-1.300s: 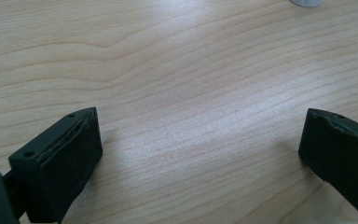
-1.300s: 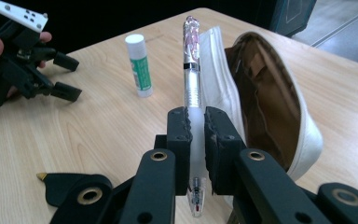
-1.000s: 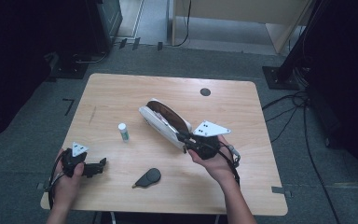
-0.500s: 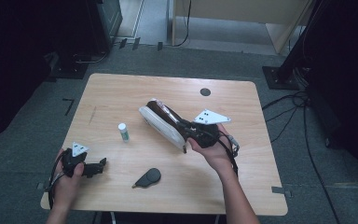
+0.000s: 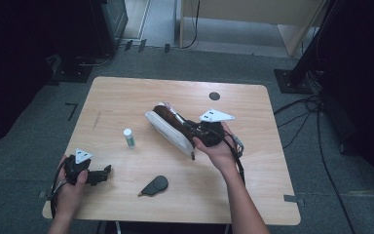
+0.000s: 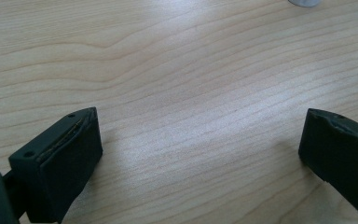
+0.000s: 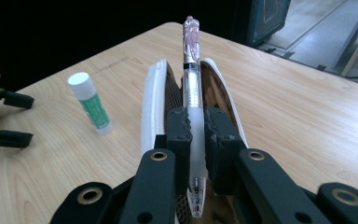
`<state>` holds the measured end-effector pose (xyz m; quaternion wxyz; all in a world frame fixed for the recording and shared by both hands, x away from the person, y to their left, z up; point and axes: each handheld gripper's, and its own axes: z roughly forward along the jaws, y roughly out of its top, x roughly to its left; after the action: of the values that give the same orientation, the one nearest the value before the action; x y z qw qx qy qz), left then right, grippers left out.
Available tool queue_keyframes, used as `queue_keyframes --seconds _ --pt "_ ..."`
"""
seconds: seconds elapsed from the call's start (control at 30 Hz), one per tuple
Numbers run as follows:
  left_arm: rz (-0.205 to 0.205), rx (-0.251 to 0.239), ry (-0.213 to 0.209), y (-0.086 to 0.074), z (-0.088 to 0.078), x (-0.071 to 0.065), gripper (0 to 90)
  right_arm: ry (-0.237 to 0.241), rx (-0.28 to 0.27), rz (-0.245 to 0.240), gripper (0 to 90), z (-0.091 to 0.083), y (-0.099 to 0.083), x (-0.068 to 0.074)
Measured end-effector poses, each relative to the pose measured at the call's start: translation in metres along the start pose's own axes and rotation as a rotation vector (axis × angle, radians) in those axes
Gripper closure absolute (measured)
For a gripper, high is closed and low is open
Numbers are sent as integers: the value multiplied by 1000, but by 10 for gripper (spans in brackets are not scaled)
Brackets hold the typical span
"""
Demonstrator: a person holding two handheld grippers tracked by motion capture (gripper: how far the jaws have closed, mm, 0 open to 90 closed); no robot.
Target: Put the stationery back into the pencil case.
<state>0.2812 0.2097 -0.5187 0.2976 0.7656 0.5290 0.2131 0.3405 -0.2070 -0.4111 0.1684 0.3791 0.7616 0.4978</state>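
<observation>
My right gripper [image 7: 196, 140] is clamped on a clear plastic pen with a pink-patterned cap end [image 7: 192, 70], its pads pinching the frosted barrel about midway along. I hold the pen lengthwise over the open mouth of the long white-edged pencil case with a brown mesh-lined inside [image 7: 151, 107], which lies slantwise near the middle of the pale wooden table [image 5: 126, 97]. Judging by this, the pick-up is done and the pen is lined up with the slot; what is left is to lower it between the two white rims and let go. The pen looks slim, smooth and stiff, its tip end pointing back toward me and its decorated end sticking out beyond the far end of the case.

My left gripper [image 5: 90, 173] rests near the table's front left corner with its jaws spread wide and nothing between them, only bare wood. A white glue stick with a green label [image 5: 129, 138] stands left of the case, and a small dark teardrop-shaped object [image 5: 154, 185] lies nearer me.
</observation>
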Motion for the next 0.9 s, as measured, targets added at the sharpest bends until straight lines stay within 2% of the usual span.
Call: queue_keyframes --seconds 0.17,0.63,0.9 --pt "0 0 0 0 0 0 0 -7 18 2 812 10 -4 -6" --pt "-1 0 0 0 0 0 0 3 76 13 812 30 -19 -13" --pt "-1 0 -1 0 0 0 0 6 105 12 812 38 -29 -12"
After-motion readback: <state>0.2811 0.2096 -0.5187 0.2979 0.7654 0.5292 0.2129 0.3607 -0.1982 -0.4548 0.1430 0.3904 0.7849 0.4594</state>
